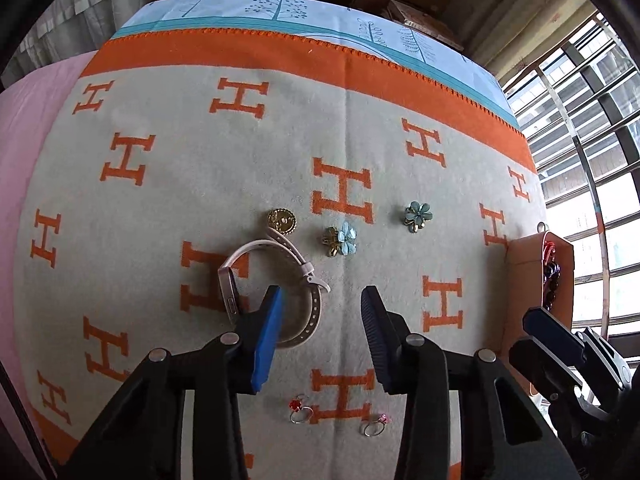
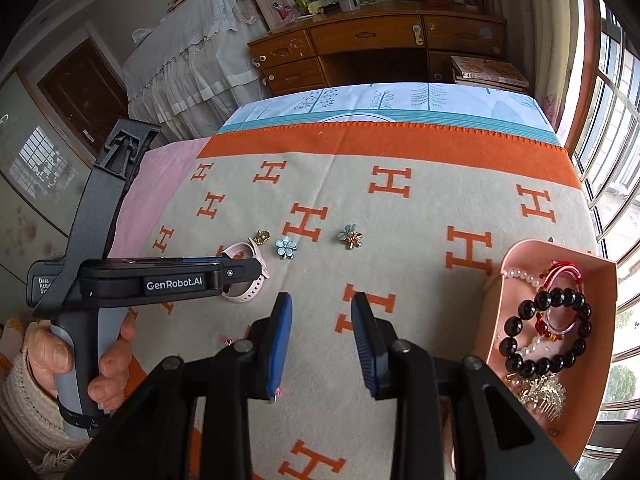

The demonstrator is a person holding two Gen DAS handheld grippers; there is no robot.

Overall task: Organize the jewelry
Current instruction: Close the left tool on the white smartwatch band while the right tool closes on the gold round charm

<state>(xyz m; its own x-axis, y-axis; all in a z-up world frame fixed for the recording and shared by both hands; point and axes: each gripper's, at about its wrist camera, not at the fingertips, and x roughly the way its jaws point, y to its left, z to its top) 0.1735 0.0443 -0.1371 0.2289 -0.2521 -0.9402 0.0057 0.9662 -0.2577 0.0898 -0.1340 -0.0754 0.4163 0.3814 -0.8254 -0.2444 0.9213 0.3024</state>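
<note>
**Jewelry on the blanket, two grippers above it**

The left wrist view looks steeply down on a grey blanket (image 1: 200, 184) with orange H letters, spread over a bed. The left gripper (image 1: 322, 312) hangs with its jaws partly apart and nothing pressed between them. The blue pad of the left-hand finger stands over the loop of a pale pink watch (image 1: 276, 276), so contact cannot be told. Beyond the watch lie a gold brooch (image 1: 282, 221) and two blue flower brooches, one near (image 1: 340, 240) and one further right (image 1: 417, 216). Only this view shows both rings clearly: a red-stoned ring (image 1: 298, 408) and a pink-stoned ring (image 1: 376, 425), lying between the gripper's arms close to the camera. At the right edge a pink tray (image 1: 528, 264) appears only as a wall with a few dark beads above it, and part of the other gripper shows beside it.

The right wrist view shows what the first hides. The tray's inside (image 2: 520, 252) is open to sight: a black bead bracelet (image 2: 548, 332), red cords, pearls and a gold hair comb (image 2: 544, 394) lie in it. The right gripper (image 2: 322, 312) holds its jaws narrowly apart, empty, over bare blanket left of the tray. The person's hand (image 2: 80, 360) grips the left gripper's handle, a knitted cuff at the wrist. Past the bed stand a wooden desk (image 2: 360, 36) and a cloth-draped piece of furniture.
</note>
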